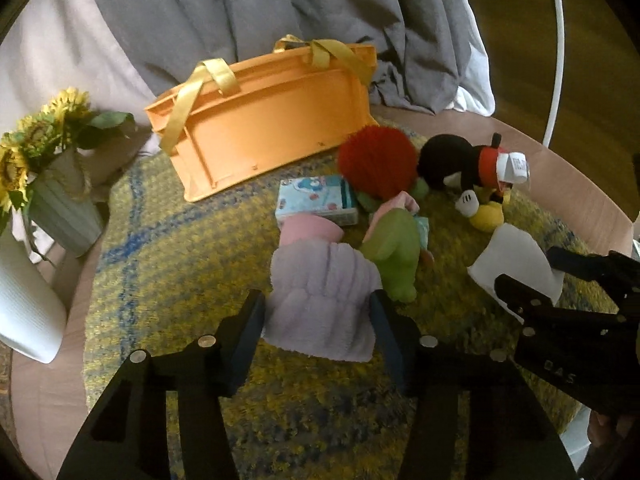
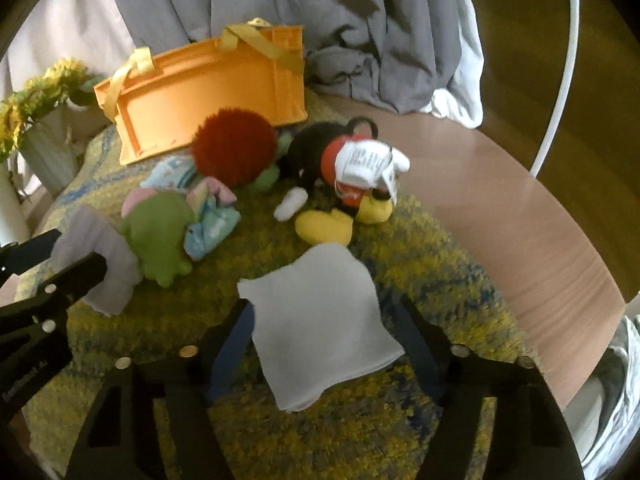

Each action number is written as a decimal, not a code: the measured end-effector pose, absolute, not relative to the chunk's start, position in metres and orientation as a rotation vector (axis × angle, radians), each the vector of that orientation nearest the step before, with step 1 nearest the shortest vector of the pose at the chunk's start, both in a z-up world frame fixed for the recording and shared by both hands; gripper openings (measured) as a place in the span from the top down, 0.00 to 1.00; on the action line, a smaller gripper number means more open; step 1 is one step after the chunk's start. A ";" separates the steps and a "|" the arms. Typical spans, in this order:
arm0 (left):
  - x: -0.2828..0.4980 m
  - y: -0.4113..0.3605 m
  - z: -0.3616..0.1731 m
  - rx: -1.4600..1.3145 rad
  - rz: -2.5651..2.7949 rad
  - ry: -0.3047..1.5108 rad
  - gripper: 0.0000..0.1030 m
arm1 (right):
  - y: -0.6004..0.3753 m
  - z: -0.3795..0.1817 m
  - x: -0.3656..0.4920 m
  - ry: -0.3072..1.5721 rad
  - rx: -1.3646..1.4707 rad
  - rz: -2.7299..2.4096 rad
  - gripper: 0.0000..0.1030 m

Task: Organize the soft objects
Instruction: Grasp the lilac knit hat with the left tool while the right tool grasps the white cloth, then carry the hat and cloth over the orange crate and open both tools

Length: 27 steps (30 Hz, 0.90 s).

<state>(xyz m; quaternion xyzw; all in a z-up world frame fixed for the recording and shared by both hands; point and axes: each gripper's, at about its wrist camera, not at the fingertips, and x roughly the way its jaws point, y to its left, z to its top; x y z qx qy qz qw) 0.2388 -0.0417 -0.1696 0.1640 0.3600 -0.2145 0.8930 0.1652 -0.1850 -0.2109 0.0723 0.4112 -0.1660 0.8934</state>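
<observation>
My left gripper (image 1: 318, 306) is open, its fingers on either side of a lilac fluffy cloth (image 1: 320, 300) lying on the yellow rug; the cloth also shows in the right wrist view (image 2: 100, 256). My right gripper (image 2: 326, 320) is open around a flat white cloth (image 2: 320, 328), seen in the left wrist view too (image 1: 512, 260). Behind lie a green plush (image 1: 394, 256), a red-haired doll (image 1: 378, 160), a Mickey plush (image 2: 340, 176), a pink cloth (image 1: 312, 230) and a light blue packet (image 1: 316, 200). An orange basket (image 1: 264, 120) with yellow handles stands at the back.
The yellow and blue rug (image 1: 180, 240) covers a round wooden table (image 2: 520, 200). A vase of sunflowers (image 1: 48, 184) and a white ribbed cylinder (image 1: 24, 304) stand at the left. Grey bedding (image 1: 280, 12) hangs behind. A white hoop (image 2: 560, 80) rises at the right.
</observation>
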 end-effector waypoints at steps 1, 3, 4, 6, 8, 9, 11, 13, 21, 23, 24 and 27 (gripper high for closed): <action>0.239 -0.042 -0.170 0.341 -0.447 0.747 0.52 | -0.184 -0.213 0.166 0.864 0.149 -0.343 0.38; 0.240 -0.041 -0.171 0.342 -0.453 0.746 0.60 | -0.183 -0.219 0.168 0.885 0.153 -0.336 0.48; 0.240 -0.040 -0.171 0.338 -0.459 0.749 0.62 | -0.182 -0.219 0.168 0.887 0.158 -0.331 0.52; 0.241 -0.039 -0.172 0.328 -0.471 0.754 0.71 | -0.180 -0.218 0.168 0.882 0.154 -0.329 0.62; 0.243 -0.037 -0.173 0.315 -0.484 0.765 0.73 | -0.175 -0.216 0.169 0.885 0.135 -0.316 0.80; 0.244 -0.035 -0.172 0.305 -0.489 0.767 0.73 | -0.172 -0.215 0.170 0.889 0.129 -0.310 0.84; 0.244 -0.033 -0.171 0.292 -0.494 0.767 0.74 | -0.171 -0.212 0.171 0.881 0.121 -0.314 0.87; 0.245 -0.029 -0.168 0.275 -0.504 0.768 0.75 | -0.168 -0.207 0.171 0.875 0.125 -0.317 0.89; 0.243 -0.015 -0.151 0.205 -0.547 0.756 0.76 | -0.153 -0.172 0.167 0.811 0.136 -0.310 0.89; 0.243 -0.011 -0.143 0.193 -0.553 0.744 0.76 | -0.148 -0.163 0.166 0.789 0.135 -0.312 0.89; 0.243 -0.009 -0.139 0.186 -0.555 0.734 0.76 | -0.146 -0.158 0.166 0.778 0.134 -0.314 0.89; 0.244 -0.002 -0.125 0.165 -0.558 0.700 0.76 | -0.141 -0.147 0.167 0.753 0.137 -0.310 0.89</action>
